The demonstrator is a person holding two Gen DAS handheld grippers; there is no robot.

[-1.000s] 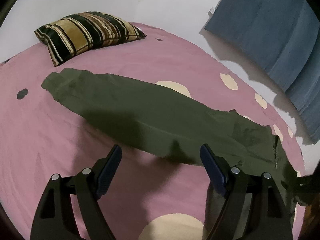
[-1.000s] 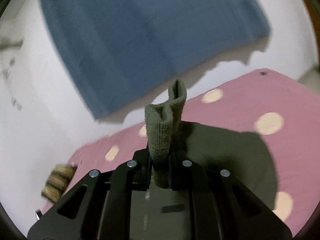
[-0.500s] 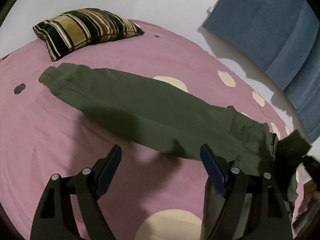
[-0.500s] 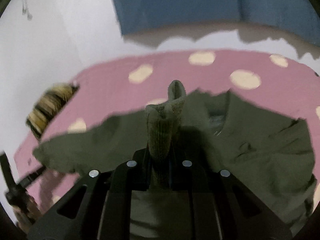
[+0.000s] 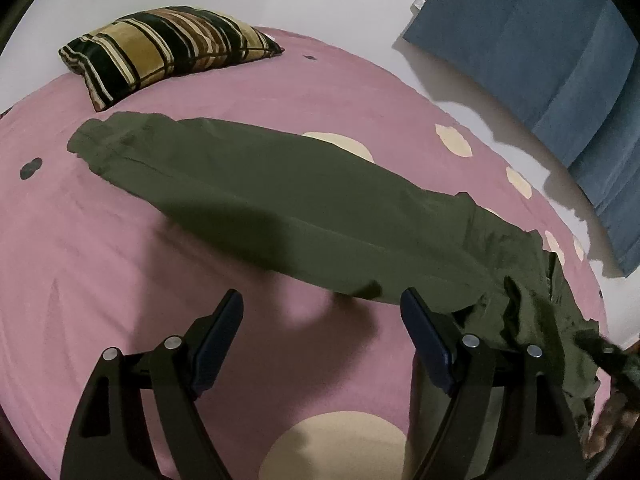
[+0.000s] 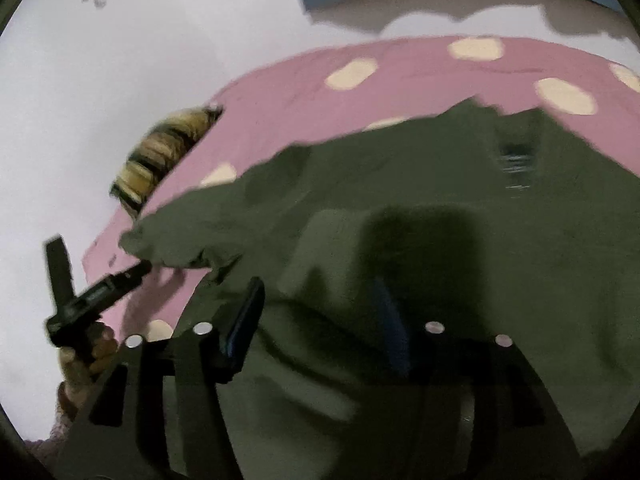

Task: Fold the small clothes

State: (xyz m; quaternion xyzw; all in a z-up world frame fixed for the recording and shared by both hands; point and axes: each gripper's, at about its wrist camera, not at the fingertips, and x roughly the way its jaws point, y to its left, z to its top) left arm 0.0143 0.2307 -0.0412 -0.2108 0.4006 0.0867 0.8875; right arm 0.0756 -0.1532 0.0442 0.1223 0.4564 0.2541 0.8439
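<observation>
Our right gripper (image 6: pixel 320 312) has let go: half a second ago it was clamped on a ribbed olive cuff standing up between its fingers, and now its jaws stand apart with nothing between them — only blurred cloth beneath. We judge the carried end has been laid down, so one fold is placed and wants smoothing or a fresh grasp.

Our left gripper (image 5: pixel 322 320) hovers with jaws wide apart and empty, as in the earlier frames, over bare sheet (image 5: pixel 120 260) at 6 o'clock of its view.

Just beyond its fingertips lies the garment (image 5: pixel 280 200), a long olive piece running from 10 o'clock to 4 o'clock across the bed. It looks like matte woven cloth, smooth and flat along the narrow far end, where a banded hem shows, and rumpled into soft ridges at the near right end. In the right view it fills the lower half; a small metallic patch near 1 o'clock is too blurred to name.

The sheet is pink with cream dots, faintly creased. Farther off, at 11 o'clock, sits a plump striped pillow (image 5: pixel 168 52); at 2 o'clock a blue towel (image 5: pixel 540 52) hangs on the pale wall.
</observation>
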